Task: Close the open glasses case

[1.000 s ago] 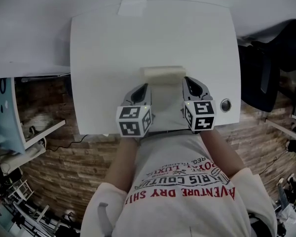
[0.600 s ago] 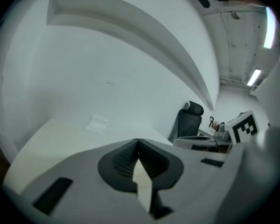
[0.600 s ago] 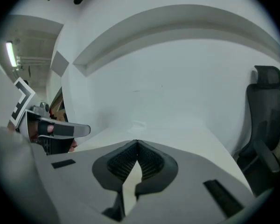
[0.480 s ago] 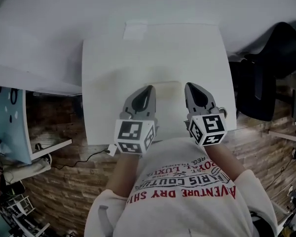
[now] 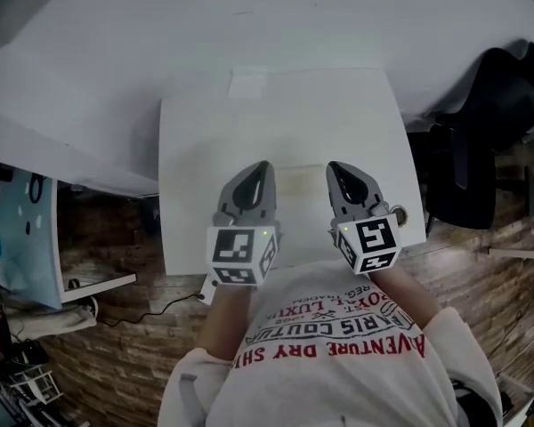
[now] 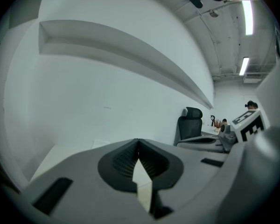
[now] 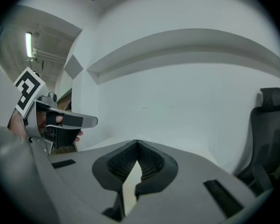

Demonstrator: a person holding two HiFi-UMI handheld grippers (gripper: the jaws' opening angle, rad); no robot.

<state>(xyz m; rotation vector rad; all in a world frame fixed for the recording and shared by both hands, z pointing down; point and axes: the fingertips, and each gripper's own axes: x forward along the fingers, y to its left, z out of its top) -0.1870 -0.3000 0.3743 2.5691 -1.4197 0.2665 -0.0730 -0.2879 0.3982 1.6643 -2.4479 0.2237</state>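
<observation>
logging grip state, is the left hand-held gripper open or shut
Shut: in the left gripper view the left hand-held gripper has its jaws touching at the tips, with nothing held between them.

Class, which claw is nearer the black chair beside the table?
Right. The right claw hovers on the chair's side of the table; the left claw is farther off, across the table.
</observation>
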